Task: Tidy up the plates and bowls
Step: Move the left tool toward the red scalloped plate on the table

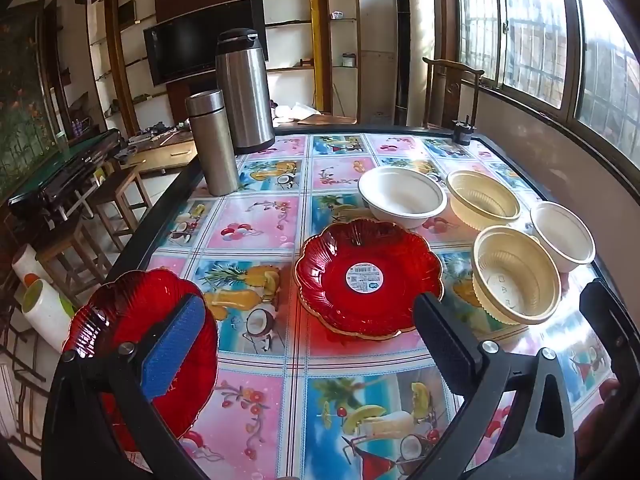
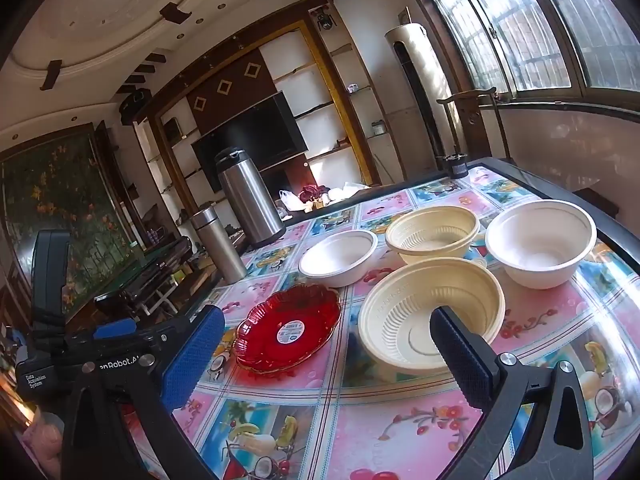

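A red glass plate (image 1: 368,280) with a round sticker lies mid-table, also in the right wrist view (image 2: 288,328). A second red plate (image 1: 120,320) lies at the near left edge, under my left gripper's blue finger pad (image 1: 176,348). My left gripper (image 1: 308,340) is open and empty above the table between the plates. Two white bowls (image 1: 402,196) (image 1: 564,236) and two cream ribbed bowls (image 1: 482,200) (image 1: 516,272) stand at the right. My right gripper (image 2: 328,356) is open and empty, its right finger in front of the near cream bowl (image 2: 428,312).
A tall steel thermos jug (image 1: 244,88) and a steel flask (image 1: 212,140) stand at the table's far left. A small dark object (image 1: 463,132) sits at the far right corner. The table (image 1: 256,408) has a fruit-print cover. Wooden stools (image 1: 116,200) stand left of it.
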{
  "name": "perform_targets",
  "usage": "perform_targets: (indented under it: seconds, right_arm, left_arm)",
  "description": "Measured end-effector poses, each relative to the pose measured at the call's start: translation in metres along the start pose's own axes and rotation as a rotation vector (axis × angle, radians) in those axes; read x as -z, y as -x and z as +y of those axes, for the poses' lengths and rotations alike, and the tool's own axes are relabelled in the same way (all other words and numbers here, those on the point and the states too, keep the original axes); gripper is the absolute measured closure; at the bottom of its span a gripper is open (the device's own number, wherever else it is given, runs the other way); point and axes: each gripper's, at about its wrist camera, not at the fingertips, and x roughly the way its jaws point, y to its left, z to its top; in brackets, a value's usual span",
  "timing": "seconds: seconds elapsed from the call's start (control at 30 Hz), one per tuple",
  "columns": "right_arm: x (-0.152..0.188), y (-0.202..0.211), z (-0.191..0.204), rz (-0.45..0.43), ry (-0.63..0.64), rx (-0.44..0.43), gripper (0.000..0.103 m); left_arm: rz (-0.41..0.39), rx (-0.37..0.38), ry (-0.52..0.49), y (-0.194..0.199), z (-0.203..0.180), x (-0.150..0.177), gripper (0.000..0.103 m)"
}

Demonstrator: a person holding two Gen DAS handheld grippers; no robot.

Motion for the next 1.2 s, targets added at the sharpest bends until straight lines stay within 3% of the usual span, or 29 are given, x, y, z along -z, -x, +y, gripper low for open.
perform_targets:
  seconds: [0.47, 0.73, 0.97, 1.2]
  right_arm:
    - [-0.020, -0.029, 0.019, -0.017, 0.037, 0.003, 0.000]
    - [-0.038, -0.063, 0.020, -0.041, 0.004, -0.009, 0.000]
    - [-0.030, -0.080, 0.017, -0.012, -0.031, -0.051, 0.000]
    - [-0.021, -0.071, 0.017, -0.024, -0.033, -0.123, 0.000]
  left_arm:
    - [0.040, 0.056, 0.067, -0.027, 0.014, -0.017, 0.000]
    - [0.046, -0.042, 0.088, -0.044, 0.017, -0.040, 0.000]
    - [0.067, -0.107, 0.087, -0.049, 0.024, -0.027, 0.000]
    - [0.102, -0.112, 0.099, -0.049, 0.027, -0.011, 0.000]
